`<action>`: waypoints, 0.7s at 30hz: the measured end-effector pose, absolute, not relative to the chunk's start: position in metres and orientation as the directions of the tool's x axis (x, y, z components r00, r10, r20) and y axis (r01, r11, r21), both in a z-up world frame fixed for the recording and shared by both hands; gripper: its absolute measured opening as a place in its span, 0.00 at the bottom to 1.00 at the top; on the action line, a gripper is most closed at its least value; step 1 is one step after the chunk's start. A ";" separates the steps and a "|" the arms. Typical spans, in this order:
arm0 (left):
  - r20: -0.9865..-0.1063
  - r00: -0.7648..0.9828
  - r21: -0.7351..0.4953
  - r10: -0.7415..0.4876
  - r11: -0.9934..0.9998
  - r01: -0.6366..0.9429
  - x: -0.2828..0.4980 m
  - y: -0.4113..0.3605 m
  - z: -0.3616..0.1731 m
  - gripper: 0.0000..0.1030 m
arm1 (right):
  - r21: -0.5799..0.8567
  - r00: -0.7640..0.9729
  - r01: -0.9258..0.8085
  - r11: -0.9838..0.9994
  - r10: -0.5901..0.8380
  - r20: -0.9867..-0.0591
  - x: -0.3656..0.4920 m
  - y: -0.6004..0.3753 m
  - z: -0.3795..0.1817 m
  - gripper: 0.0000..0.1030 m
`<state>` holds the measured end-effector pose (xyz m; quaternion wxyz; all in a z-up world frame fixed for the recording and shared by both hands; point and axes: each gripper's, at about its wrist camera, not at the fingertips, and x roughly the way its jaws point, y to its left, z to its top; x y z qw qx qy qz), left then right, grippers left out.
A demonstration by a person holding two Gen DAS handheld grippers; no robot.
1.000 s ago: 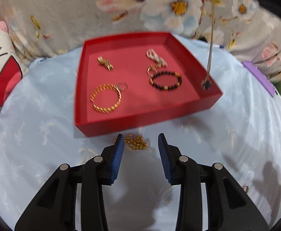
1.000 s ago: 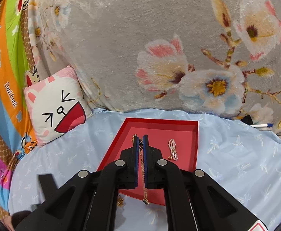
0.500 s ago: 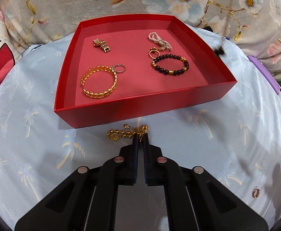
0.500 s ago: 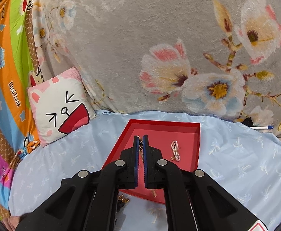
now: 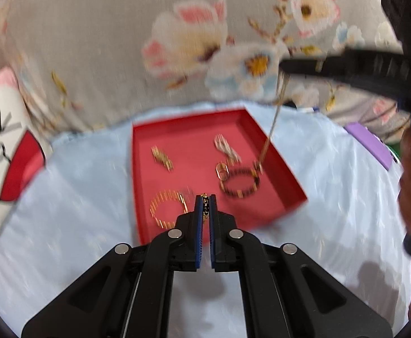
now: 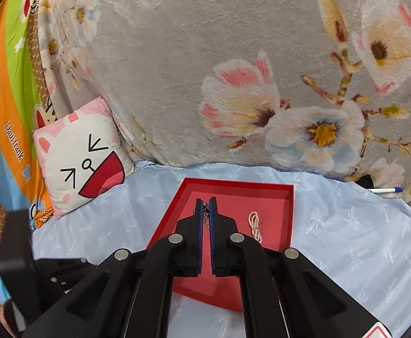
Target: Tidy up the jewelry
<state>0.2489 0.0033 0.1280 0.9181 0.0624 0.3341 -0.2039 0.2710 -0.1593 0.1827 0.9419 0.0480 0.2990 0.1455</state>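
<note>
text: "Daul frank" | on: striped cartoon sheet (image 6: 11, 129), far left | right wrist view

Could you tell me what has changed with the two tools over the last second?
The left tool closed on the gold chain bracelet lying in front of the red tray and lifted it. The right tool stays shut on its necklace, which hangs over the tray.
</note>
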 end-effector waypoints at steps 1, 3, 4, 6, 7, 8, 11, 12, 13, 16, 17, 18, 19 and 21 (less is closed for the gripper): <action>-0.633 0.702 -0.020 -0.328 0.913 0.408 0.258 0.002 0.135 0.03 | 0.176 0.778 -0.242 0.954 0.299 -0.552 0.278 -0.159 0.183 0.03; -0.631 0.702 -0.030 -0.331 0.914 0.404 0.276 -0.002 0.143 0.03 | 0.180 0.773 -0.236 0.955 0.297 -0.561 0.297 -0.159 0.180 0.03; -0.629 0.707 -0.031 -0.324 0.919 0.394 0.282 -0.002 0.145 0.03 | 0.182 0.769 -0.232 0.956 0.294 -0.567 0.307 -0.159 0.178 0.03; -0.630 0.710 -0.028 -0.314 0.923 0.384 0.298 -0.007 0.144 0.03 | 0.192 0.755 -0.228 0.955 0.298 -0.584 0.325 -0.158 0.170 0.03; -0.637 0.707 -0.029 -0.308 0.925 0.378 0.309 -0.011 0.141 0.03 | 0.194 0.750 -0.224 0.955 0.296 -0.592 0.332 -0.158 0.166 0.03; -0.645 0.702 -0.030 -0.304 0.927 0.374 0.318 -0.013 0.138 0.03 | 0.194 0.742 -0.217 0.957 0.291 -0.605 0.344 -0.157 0.158 0.03; -0.672 0.679 -0.048 -0.296 0.932 0.359 0.347 -0.017 0.121 0.03 | 0.203 0.718 -0.206 0.957 0.289 -0.634 0.369 -0.154 0.139 0.03; -0.680 0.670 -0.059 -0.297 0.933 0.354 0.355 -0.018 0.116 0.03 | 0.211 0.709 -0.204 0.956 0.293 -0.641 0.376 -0.153 0.133 0.03; -0.690 0.661 -0.068 -0.295 0.936 0.346 0.363 -0.019 0.109 0.03 | 0.218 0.701 -0.200 0.955 0.294 -0.649 0.385 -0.153 0.127 0.03; -0.714 0.639 -0.083 -0.287 0.940 0.330 0.380 -0.020 0.094 0.03 | 0.218 0.686 -0.191 0.957 0.289 -0.668 0.406 -0.150 0.111 0.03; -0.721 0.633 -0.080 -0.283 0.941 0.330 0.386 -0.021 0.088 0.03 | 0.212 0.683 -0.189 0.959 0.283 -0.673 0.411 -0.149 0.107 0.03; -0.724 0.632 -0.075 -0.274 0.943 0.323 0.389 -0.021 0.085 0.03 | 0.201 0.680 -0.186 0.962 0.274 -0.680 0.416 -0.147 0.102 0.03; -0.731 0.630 -0.069 -0.263 0.946 0.315 0.393 -0.022 0.079 0.03 | 0.194 0.678 -0.184 0.964 0.267 -0.685 0.420 -0.145 0.099 0.03; -0.744 0.619 -0.070 -0.253 0.950 0.304 0.401 -0.023 0.069 0.03 | 0.174 0.674 -0.178 0.969 0.248 -0.696 0.426 -0.142 0.091 0.04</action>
